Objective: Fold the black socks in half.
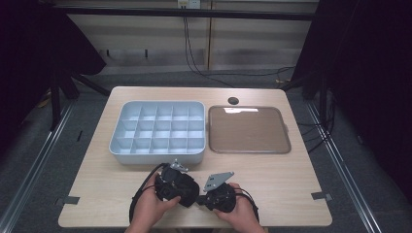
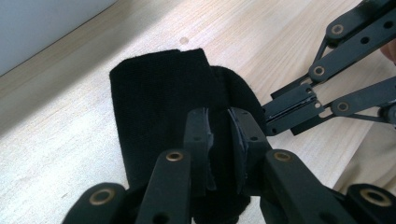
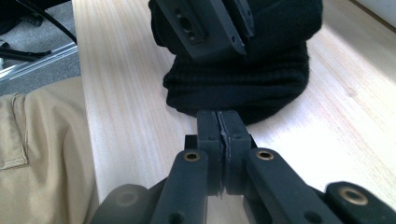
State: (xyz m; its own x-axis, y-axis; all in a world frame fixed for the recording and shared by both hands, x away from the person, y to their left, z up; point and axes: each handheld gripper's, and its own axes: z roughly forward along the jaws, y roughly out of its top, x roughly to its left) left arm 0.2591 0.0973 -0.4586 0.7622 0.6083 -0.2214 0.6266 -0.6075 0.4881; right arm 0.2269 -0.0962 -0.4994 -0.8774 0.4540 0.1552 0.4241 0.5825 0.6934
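Note:
A black knitted sock lies folded on the wooden table near its front edge, and shows as a dark bundle between the two hands. My left gripper is shut on it, with fabric pinched between its pads. It comes in from the left. My right gripper is shut, pads pressed together, and its tips rest against the sock's rounded edge. I cannot tell whether any fabric is caught between them. From the left gripper view, the right gripper reaches in from the right. The left gripper sits over the sock.
A pale blue-grey compartment box stands just behind the hands. To its right lies a flat brown tray, with a cable hole behind it. The person's tan trouser leg is at the table's front edge.

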